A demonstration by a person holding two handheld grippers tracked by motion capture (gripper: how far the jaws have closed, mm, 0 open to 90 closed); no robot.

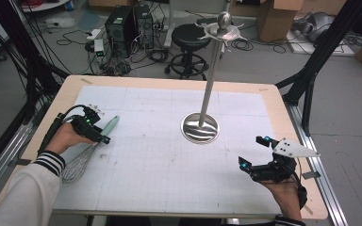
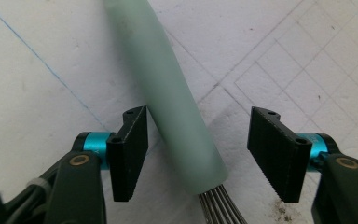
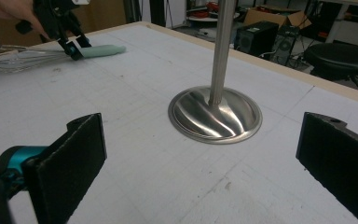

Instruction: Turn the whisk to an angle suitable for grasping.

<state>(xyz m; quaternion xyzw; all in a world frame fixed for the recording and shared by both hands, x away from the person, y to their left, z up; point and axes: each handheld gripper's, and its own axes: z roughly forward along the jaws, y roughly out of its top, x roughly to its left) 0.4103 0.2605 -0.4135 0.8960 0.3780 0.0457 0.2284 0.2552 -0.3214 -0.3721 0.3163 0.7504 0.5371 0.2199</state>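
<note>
Now left gripper straddles whisk handle, jaws apart, not yet clamped; handle's long axis runs crosswise between them. Right gripper wide open, well apart.

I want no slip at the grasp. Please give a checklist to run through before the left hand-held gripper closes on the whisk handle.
1. Whisk handle lies between the jaws of the left hand-held gripper: ok.
2. Pads press on the handle: not ok; one pad is close, a gap remains at the other.
3. Grasp point on the green handle, above the wires: ok.
4. Whisk lies flat on the mat: ok.
5. Stand is apart from the whisk: ok.
6. Right hand-held gripper is open and away: ok.
</note>
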